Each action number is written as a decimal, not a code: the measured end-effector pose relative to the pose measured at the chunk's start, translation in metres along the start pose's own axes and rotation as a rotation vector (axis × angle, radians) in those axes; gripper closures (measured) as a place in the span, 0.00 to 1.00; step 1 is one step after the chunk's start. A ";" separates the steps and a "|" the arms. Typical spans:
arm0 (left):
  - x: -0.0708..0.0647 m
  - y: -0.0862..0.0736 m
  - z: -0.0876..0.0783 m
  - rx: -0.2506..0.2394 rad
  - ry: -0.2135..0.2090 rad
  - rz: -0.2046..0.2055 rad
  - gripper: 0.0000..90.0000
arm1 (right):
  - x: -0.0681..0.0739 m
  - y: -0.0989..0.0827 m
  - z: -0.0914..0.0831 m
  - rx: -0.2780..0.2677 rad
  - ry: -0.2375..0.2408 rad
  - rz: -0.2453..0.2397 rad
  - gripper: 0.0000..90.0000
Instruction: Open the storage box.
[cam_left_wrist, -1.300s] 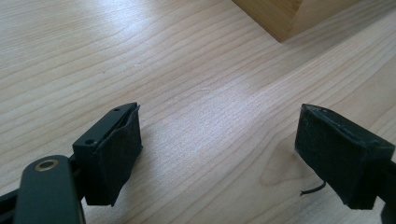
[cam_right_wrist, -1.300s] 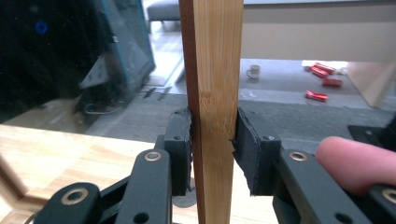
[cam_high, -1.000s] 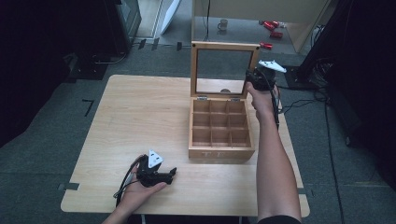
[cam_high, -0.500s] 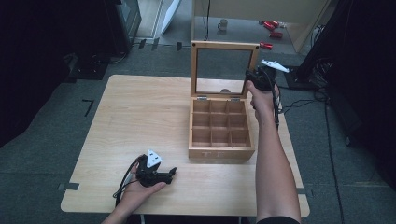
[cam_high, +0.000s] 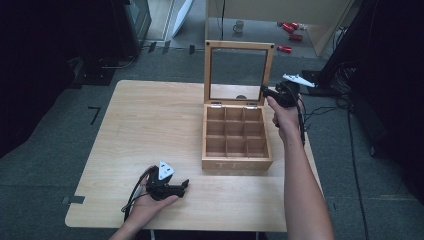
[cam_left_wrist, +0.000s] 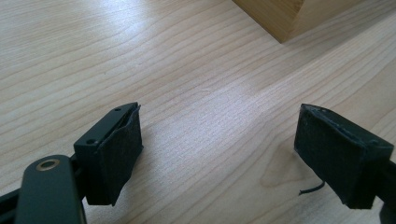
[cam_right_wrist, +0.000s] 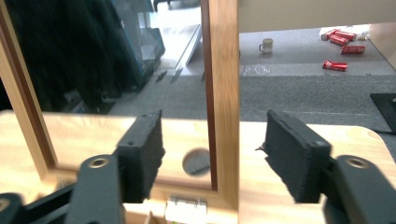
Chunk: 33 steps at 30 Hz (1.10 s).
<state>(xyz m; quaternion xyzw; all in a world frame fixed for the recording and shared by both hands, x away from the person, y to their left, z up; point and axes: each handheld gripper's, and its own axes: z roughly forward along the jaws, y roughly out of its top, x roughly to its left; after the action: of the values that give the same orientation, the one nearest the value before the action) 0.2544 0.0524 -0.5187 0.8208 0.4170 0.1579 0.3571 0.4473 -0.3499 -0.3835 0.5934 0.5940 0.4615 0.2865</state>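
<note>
A: Item one, right claw (cam_right_wrist: 212, 161): released, jaws wide apart, astride the right upright of the lid (cam_right_wrist: 223, 93); pads on either side, neither seen touching the wood.

B: Item two, lid frame: upright, glass-paned, hinged to the rear of the box (cam_high: 237, 137) just below the claw; nine compartments, all bare.

A: Item three, left claw (cam_left_wrist: 219, 154): released, nothing between the jaws, resting low on the table (cam_high: 150, 120); box corner ahead and to the right, well apart.

B: Beyond the right claw, past the table edge: mug (cam_right_wrist: 266, 45) and red packets (cam_right_wrist: 335, 65) on the floor.

A: Step in hand, by judgement: taking hold of the lid's side rail, likely for shutting the box.

B: Next move, by judgement: jaws squeezed onto the rail, then swung forward and down about the hinges; steady arc needed, no slamming of the pane.
</note>
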 end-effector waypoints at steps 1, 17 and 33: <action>0.000 0.000 0.000 0.002 0.000 0.001 0.17 | 0.000 -0.004 -0.004 0.007 0.005 -0.014 0.36; -0.001 0.000 0.000 0.003 0.008 0.007 0.17 | -0.004 -0.050 -0.064 0.048 0.072 -0.059 0.15; -0.001 0.000 0.000 0.002 0.009 0.007 0.17 | -0.013 -0.099 -0.122 0.060 0.040 -0.110 0.15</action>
<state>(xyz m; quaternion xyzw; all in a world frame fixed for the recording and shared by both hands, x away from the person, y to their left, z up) 0.2540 0.0510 -0.5189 0.8220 0.4158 0.1625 0.3537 0.2974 -0.3753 -0.4238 0.5588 0.6449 0.4390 0.2815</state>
